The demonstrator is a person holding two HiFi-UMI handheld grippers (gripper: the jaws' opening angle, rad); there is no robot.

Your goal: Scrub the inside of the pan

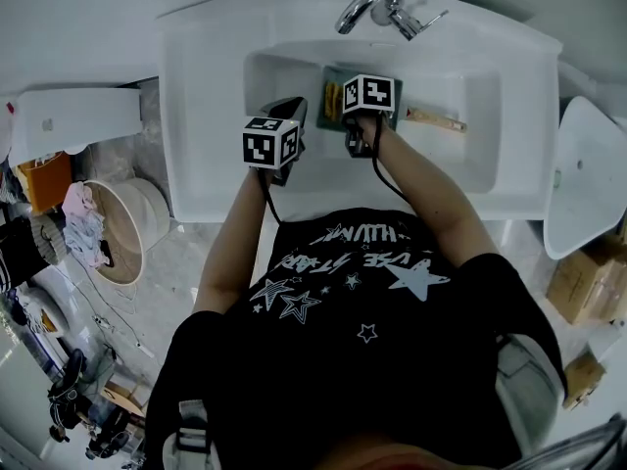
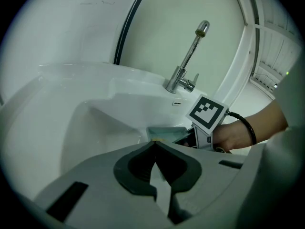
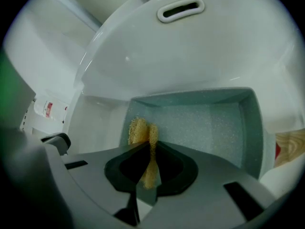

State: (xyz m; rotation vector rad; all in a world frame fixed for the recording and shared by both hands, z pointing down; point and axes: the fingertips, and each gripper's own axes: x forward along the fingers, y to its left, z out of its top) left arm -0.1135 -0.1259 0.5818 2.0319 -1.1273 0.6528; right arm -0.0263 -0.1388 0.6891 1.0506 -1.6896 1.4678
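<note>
A green speckled rectangular pan (image 3: 209, 128) lies in the white sink (image 1: 470, 96), its wooden handle (image 1: 436, 119) pointing right. My right gripper (image 3: 151, 144) is shut on a yellow scrubbing pad (image 3: 141, 130), which rests on the pan's floor near its left wall. In the head view the pad (image 1: 333, 96) shows at the pan's left side. My left gripper (image 2: 155, 143) is shut, with its tips right at the pan's near left corner (image 2: 164, 131). Nothing shows between its jaws. It hangs over the sink just left of the right gripper's marker cube (image 2: 206, 112).
A chrome faucet (image 1: 377, 3) stands behind the basin, above the pan. On the floor at the left are a round basket of cloths (image 1: 118, 228) and a white box (image 1: 73, 116). A white lid-like object (image 1: 588, 174) and cardboard boxes (image 1: 588, 282) lie at the right.
</note>
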